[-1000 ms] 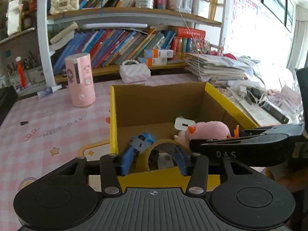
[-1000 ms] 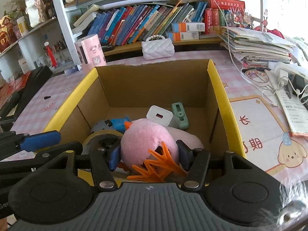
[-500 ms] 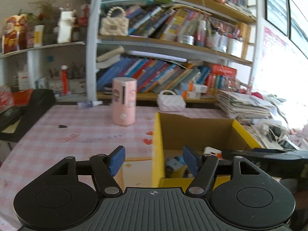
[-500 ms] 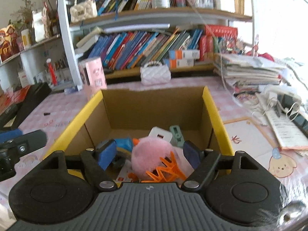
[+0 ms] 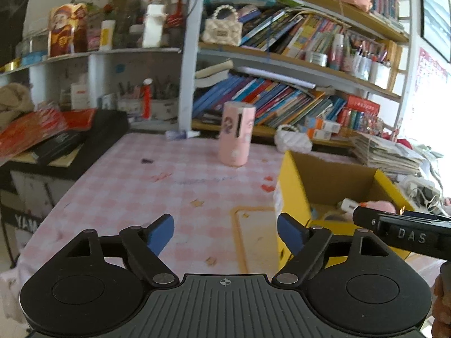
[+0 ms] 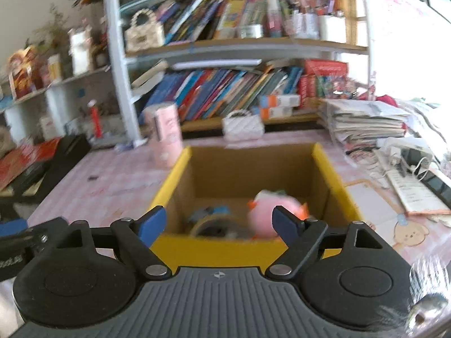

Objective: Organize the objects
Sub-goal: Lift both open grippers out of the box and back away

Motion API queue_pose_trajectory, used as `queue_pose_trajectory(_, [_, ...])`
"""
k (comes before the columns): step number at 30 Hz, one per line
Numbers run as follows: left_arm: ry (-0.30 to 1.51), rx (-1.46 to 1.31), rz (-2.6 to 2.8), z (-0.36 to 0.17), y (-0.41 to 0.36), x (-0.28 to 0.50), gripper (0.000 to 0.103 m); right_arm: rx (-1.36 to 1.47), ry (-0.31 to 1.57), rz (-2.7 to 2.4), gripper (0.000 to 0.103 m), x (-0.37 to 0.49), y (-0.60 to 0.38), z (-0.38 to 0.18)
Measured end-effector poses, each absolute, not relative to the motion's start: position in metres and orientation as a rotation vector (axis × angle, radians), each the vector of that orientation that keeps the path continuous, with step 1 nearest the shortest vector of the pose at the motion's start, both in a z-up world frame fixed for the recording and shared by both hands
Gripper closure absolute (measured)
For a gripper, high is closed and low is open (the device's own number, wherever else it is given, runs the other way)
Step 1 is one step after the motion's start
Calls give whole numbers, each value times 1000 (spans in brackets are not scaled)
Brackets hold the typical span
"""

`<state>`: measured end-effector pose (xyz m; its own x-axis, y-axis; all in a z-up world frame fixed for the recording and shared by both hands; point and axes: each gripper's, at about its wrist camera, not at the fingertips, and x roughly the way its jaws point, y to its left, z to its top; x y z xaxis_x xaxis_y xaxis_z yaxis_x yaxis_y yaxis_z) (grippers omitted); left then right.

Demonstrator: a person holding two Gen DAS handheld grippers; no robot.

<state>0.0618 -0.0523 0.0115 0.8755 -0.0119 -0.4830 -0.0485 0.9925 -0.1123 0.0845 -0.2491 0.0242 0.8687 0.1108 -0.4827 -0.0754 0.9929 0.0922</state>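
Both tongs have pulled back out of the yellow box. The left tongs, jaws opening and empty, now hang over the table; the right tongs are opening too, having released the pink plush and tape roll, which lie in the box just beyond them.
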Motion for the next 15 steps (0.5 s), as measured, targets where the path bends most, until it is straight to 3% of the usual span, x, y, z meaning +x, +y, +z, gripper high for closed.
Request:
queue_pose_trajectory(10, [567,-101,71,1,-23,26,3,23,601,93,0,46,-204,11])
queue_pose_trajectory(15, [592,-49,44,-6,-23,13,2,7,651,47,0,29,-195,-1])
